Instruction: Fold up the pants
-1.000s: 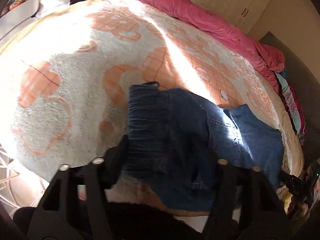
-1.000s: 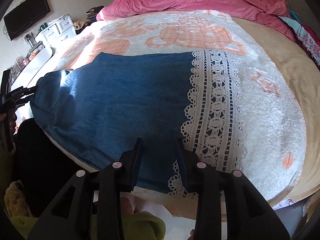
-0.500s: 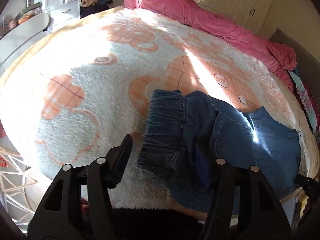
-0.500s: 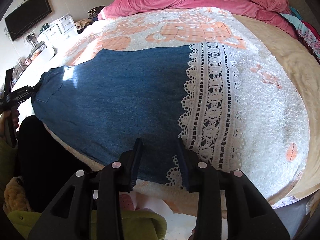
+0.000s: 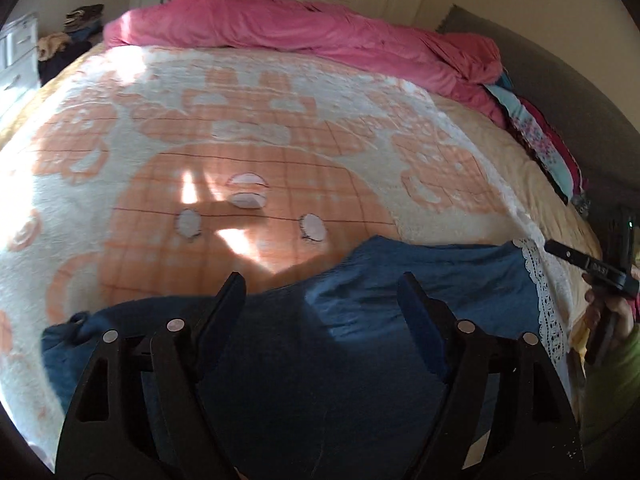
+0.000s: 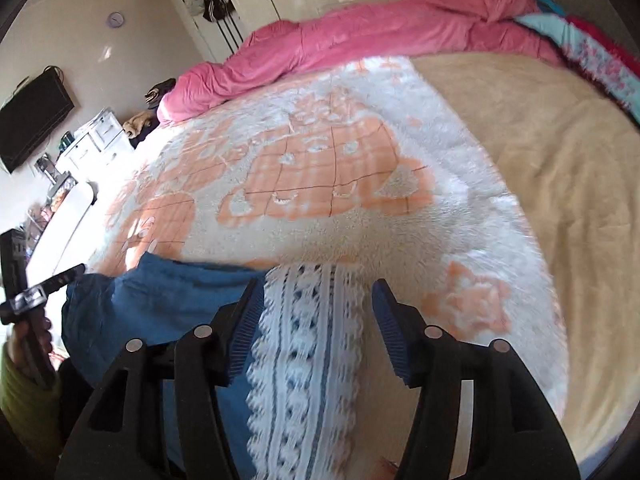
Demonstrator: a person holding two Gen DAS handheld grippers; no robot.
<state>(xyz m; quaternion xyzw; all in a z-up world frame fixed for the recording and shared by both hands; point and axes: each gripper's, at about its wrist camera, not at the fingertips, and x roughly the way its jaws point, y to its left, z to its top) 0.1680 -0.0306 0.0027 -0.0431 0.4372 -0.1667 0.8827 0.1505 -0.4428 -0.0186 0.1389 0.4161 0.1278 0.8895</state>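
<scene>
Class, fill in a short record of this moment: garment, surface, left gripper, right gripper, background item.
garment: blue denim pants with white lace trim, lying on the bed
surface: white and orange fleece blanket
left gripper: open, above the denim
right gripper: open, jaws either side of the lace trim
background item: pink duvet

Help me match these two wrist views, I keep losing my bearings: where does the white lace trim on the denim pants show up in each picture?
Left wrist: the lace trim runs down the far right, at the right end of the denim pants.
Right wrist: the lace trim fills the bottom centre, between the open fingers of the right gripper.
Shared landmark: the pink duvet along the bed's far edge.
</scene>
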